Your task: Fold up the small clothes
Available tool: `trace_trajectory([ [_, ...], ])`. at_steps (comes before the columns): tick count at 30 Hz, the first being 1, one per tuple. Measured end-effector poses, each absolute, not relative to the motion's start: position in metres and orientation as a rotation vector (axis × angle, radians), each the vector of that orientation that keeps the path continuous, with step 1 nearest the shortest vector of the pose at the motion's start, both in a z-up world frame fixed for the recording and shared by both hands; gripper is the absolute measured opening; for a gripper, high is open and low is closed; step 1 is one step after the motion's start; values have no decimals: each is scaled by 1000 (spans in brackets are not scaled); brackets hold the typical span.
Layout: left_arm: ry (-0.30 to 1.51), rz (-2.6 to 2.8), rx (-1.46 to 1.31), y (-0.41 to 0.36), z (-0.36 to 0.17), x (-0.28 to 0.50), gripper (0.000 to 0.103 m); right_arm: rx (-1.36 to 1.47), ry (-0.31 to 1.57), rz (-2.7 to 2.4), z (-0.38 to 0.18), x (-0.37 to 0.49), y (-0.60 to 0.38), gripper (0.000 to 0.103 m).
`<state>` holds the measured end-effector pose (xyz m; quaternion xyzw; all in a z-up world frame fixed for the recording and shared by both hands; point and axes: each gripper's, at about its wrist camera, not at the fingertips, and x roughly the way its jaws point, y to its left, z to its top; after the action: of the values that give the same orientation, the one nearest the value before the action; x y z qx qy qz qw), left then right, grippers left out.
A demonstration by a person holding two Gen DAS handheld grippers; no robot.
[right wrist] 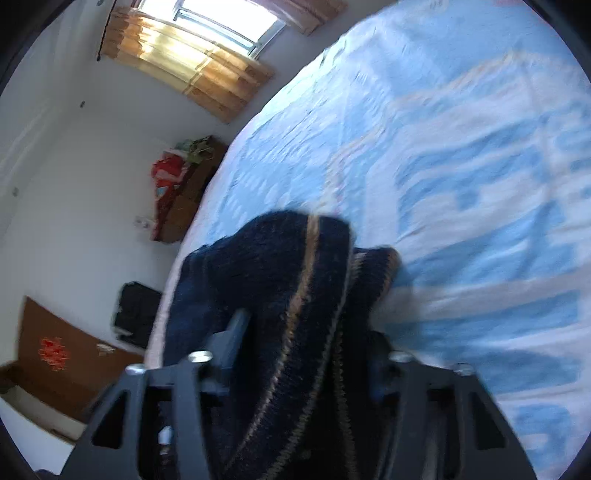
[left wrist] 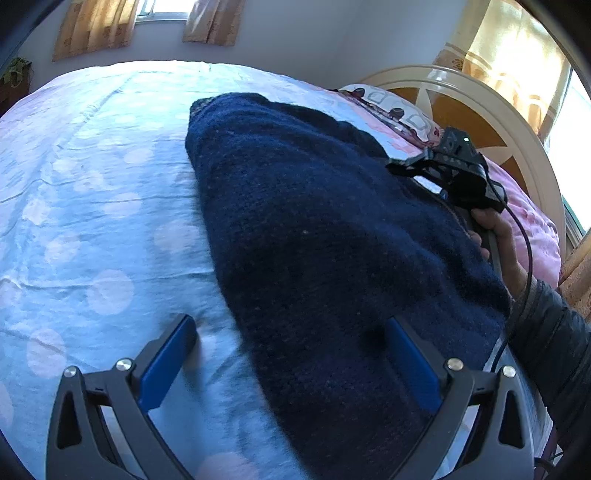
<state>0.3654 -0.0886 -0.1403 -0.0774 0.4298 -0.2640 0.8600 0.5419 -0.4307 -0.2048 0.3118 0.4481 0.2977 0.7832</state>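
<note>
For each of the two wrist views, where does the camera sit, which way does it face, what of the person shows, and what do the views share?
Left wrist: behind the open left gripper, angled down over the dark navy knitted sweater on the pale blue dotted bedsheet, facing the cream headboard; the right hand and dark sleeve show.
Right wrist: behind the right gripper, facing the curtained window; sweater between its fingers; no body visible.
Shared: sweater, bedsheet.

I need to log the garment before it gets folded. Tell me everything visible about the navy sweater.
The navy sweater is a thick, fuzzy knit with thin tan stripes along one edge. It lies bunched on the light blue bedsheet. The right gripper has its striped edge between its fingers; the open left gripper straddles its near side.
</note>
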Motion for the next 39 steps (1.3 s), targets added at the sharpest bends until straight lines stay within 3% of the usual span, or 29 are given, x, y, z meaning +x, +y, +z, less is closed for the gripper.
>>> trace_trajectory([
  [1,900,-565,-165,-89,-140,365,102,685,969,643,-207,542,-429,40],
  [3,894,-605,-170,-91,-138,362,86,653,952,630,-203,538,-424,37],
  [7,885,-616,-146,-95,-135,358,44,604,911,593,-190,528,-416,33],
  [10,866,-599,-178,-85,-133,356,23,621,862,594,-178,515,-415,32],
  [11,849,-598,-191,-80,-130,355,21,629,847,594,-173,511,-413,31],
  [39,692,-544,-201,6,-53,276,18,614,782,662,-98,432,-311,30],
])
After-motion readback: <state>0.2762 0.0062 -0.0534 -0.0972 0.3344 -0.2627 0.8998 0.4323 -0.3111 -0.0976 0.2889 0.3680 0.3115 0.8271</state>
